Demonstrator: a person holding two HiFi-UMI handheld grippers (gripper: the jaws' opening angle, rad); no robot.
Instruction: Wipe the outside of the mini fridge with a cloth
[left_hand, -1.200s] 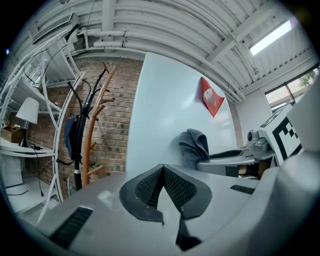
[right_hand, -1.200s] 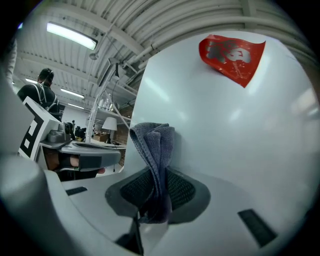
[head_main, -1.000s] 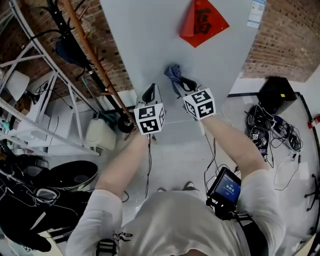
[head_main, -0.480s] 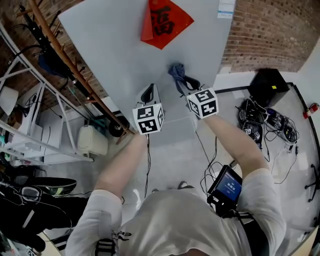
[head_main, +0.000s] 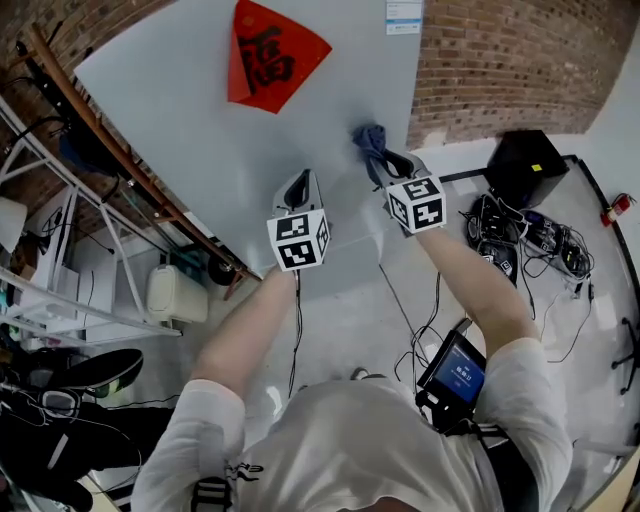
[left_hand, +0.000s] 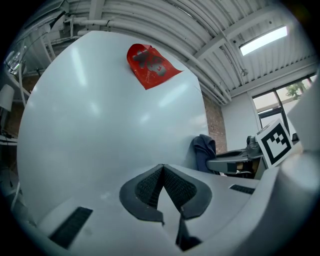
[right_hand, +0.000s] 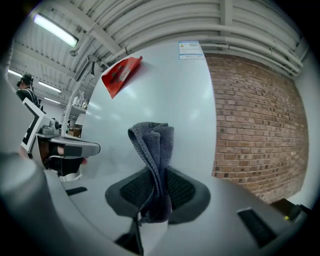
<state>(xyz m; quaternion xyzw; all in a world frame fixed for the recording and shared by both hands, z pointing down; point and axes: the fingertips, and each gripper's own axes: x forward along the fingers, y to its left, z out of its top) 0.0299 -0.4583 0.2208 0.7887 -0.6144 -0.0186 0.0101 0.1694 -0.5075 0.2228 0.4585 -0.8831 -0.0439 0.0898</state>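
Cloth (head_main: 371, 141) in right gripper (head_main: 386, 162) by mini fridge (head_main: 190, 140) right edge, broad panel leftward.

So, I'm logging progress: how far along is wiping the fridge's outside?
Done: the cloth is clamped in the right gripper. In hand: it is held at the fridge front, near its right edge. Remaining: no wiped patch shows, so likely most of the surface; the left gripper is shut, empty.
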